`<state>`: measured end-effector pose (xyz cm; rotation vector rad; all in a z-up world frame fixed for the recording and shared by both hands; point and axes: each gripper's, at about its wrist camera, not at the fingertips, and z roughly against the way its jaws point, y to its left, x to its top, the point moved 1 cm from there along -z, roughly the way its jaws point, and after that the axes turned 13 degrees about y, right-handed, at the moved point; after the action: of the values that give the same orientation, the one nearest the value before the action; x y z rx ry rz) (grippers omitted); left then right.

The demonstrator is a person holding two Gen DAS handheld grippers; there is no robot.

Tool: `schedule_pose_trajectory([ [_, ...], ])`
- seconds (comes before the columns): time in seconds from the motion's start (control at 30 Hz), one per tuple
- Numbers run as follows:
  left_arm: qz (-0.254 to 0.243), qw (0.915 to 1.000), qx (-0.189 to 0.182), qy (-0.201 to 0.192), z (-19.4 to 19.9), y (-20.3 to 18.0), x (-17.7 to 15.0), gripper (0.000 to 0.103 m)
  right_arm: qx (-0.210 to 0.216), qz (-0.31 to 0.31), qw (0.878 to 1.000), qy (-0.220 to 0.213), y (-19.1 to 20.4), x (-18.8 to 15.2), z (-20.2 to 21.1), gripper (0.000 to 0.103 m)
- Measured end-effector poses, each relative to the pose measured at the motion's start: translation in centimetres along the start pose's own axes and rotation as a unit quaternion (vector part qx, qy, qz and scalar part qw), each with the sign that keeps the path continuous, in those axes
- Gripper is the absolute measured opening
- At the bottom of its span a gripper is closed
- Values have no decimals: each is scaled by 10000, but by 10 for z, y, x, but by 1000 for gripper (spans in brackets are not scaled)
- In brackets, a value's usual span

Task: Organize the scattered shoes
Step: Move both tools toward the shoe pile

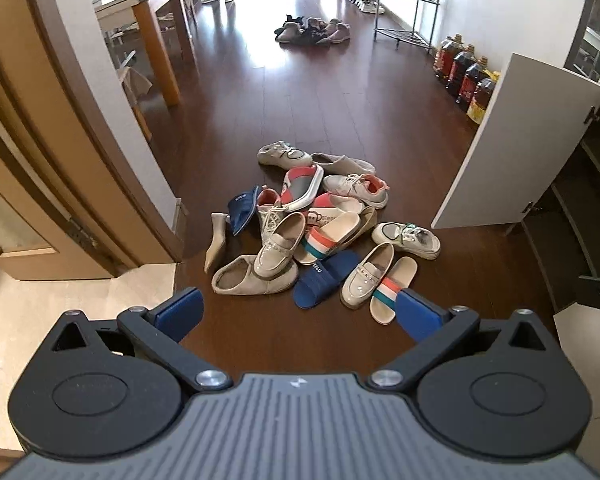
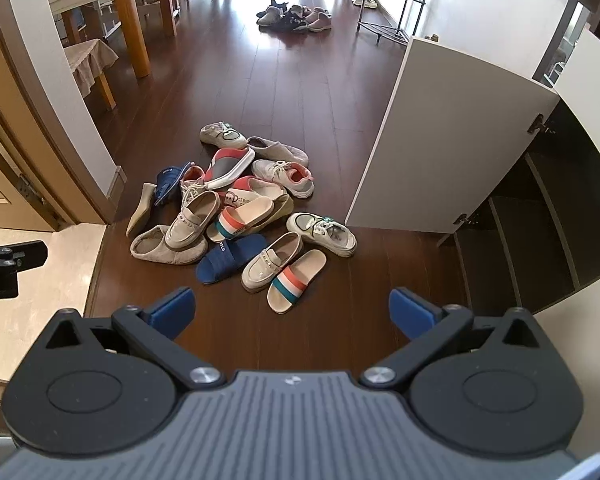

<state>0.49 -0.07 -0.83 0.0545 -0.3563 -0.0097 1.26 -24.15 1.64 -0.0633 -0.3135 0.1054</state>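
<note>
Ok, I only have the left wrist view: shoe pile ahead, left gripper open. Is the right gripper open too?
Observer: Yes, the right gripper is open, with nothing between its jaws.
Operator: What lies closest in front of it?
Observer: A striped slide, at the near edge of the pile.
Operator: I barely see into the cabinet. Any shoes inside?
Observer: None on the slanted shelves, as far as they show; the white door stands open.

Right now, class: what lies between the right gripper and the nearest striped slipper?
Only bare dark wood floor lies between the open right gripper and the striped slipper, seen in the right wrist view.
</note>
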Motion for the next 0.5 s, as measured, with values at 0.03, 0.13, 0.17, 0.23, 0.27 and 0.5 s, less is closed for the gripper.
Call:
schedule_pose_trajectory([
  [0.03, 4, 10000, -1, 2, 1, -2, -1, 103, -6, 12, 10000, 14, 1, 0, 0, 103],
  [0.13, 17, 10000, -4, 9, 3, -10, -5, 103, -23, 48, 10000, 58, 2, 0, 1, 103],
  [0.17, 21, 10000, -5, 11, 3, -12, -6, 103, -29, 60, 10000, 72, 3, 0, 1, 103],
  [0.23, 29, 10000, -7, 15, 4, -17, -8, 103, -41, 84, 9999, 101, 4, 0, 2, 103],
  [0.27, 33, 10000, -8, 17, 5, -19, -9, 103, -47, 96, 9999, 115, 4, 0, 2, 103],
  [0.5, 207, 9991, -349, 128, 2, 7, 1, 103, -221, 146, 9994, 220, 17, 8, 7, 103],
])
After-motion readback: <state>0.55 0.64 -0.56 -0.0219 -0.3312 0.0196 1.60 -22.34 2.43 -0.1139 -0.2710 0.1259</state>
